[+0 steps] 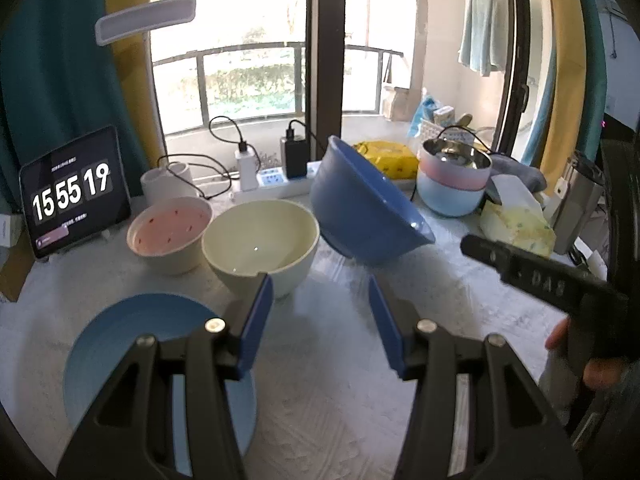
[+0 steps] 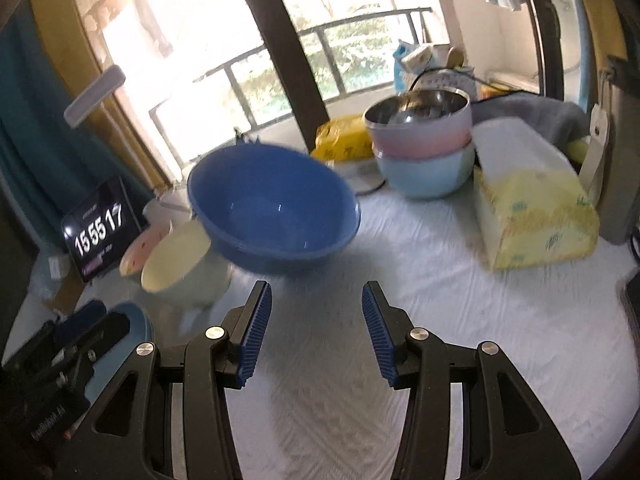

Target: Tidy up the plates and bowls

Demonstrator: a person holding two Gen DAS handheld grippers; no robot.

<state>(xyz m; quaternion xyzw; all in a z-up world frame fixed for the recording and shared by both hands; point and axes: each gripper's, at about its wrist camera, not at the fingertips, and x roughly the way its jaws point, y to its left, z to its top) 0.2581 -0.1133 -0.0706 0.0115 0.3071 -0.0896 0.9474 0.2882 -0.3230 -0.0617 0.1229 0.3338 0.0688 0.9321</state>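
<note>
Seen tilted steeply on the white cloth-covered surface (image 1: 332,360): large blue plastic bowl (image 1: 360,208), rim up toward the window, leaning beside the cream ceramic bowl (image 1: 260,244), with no visible support — likely mid-tip or just released. Left tongs (image 1: 320,320) spread, holding nothing, above the pale blue round plate (image 1: 140,340). Right tongs (image 2: 316,328) likewise spread and empty, aimed at the blue bowl. Behind, pink-lined speckled bowl (image 1: 168,236) and stacked pink-and-blue steel-lined bowls (image 1: 452,180), presumably awaiting sorting. Right view blurred; blue bowl's contact point with the cloth hard to make out; plate partly hidden by tongs.
</note>
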